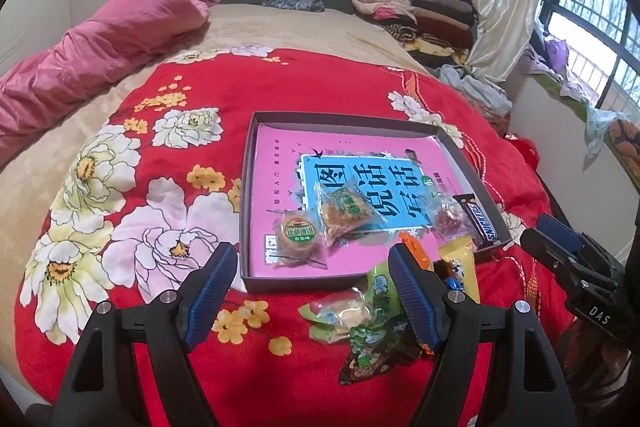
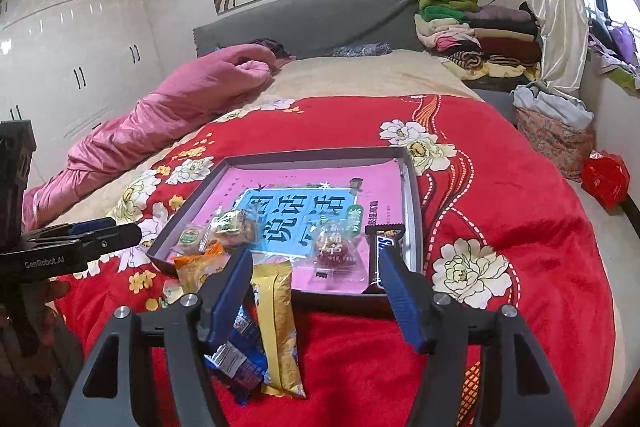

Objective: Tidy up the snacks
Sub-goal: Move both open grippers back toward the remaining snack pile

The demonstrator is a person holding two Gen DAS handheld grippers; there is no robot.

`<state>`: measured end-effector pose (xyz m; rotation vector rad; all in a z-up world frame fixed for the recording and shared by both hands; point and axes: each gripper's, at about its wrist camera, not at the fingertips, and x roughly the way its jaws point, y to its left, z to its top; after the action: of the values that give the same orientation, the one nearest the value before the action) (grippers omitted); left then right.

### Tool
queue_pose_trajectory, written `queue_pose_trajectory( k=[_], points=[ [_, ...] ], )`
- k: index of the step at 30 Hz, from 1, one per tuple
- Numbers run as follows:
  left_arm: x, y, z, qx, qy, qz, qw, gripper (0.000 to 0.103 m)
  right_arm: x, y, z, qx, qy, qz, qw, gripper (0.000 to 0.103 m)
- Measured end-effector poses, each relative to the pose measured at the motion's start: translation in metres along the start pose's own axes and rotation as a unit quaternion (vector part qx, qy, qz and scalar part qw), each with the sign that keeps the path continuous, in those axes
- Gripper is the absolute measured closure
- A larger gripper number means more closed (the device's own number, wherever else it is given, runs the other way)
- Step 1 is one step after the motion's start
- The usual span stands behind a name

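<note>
Where the red floral blanket (image 1: 248, 367) covers the near end of the bed, both claws hover with their blue-padded jaws spread and nothing between the pads. Left gripper (image 1: 310, 277) hangs over the near left corner of the shallow grey cardboard tray (image 1: 246, 211). Right gripper (image 2: 316, 269) hangs over the tray's near right edge.

Loose on the blanket, just near of the tray: a green crinkled snack packet (image 1: 370, 339), a yellow foil pouch (image 2: 278, 323), a blue-and-white wrapper (image 2: 236, 359), an orange wrapper (image 2: 196, 267).

Inside the tray, on a pink-and-blue printed sheet (image 1: 280, 163): a round cake in clear wrap with green label (image 1: 298, 241), a clear-wrapped brown pastry (image 1: 346, 213), a clear bag of red sweets (image 1: 450, 217), and a brown Snickers bar (image 1: 480, 221) against the right wall.

Far left, a pink quilt (image 1: 100, 43).
</note>
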<state>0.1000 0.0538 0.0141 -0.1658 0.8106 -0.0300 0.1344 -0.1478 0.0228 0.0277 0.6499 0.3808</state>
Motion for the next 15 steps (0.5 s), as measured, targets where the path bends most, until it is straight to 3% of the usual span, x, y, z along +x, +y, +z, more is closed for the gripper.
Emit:
queue_pose_trajectory(
  k=[15],
  points=[
    [-0.008,-0.004,-0.011,0.011,0.007,-0.002,0.9999,0.024,-0.007,0.006,-0.009,-0.002,0.013,0.003,1.000,0.038]
  ],
)
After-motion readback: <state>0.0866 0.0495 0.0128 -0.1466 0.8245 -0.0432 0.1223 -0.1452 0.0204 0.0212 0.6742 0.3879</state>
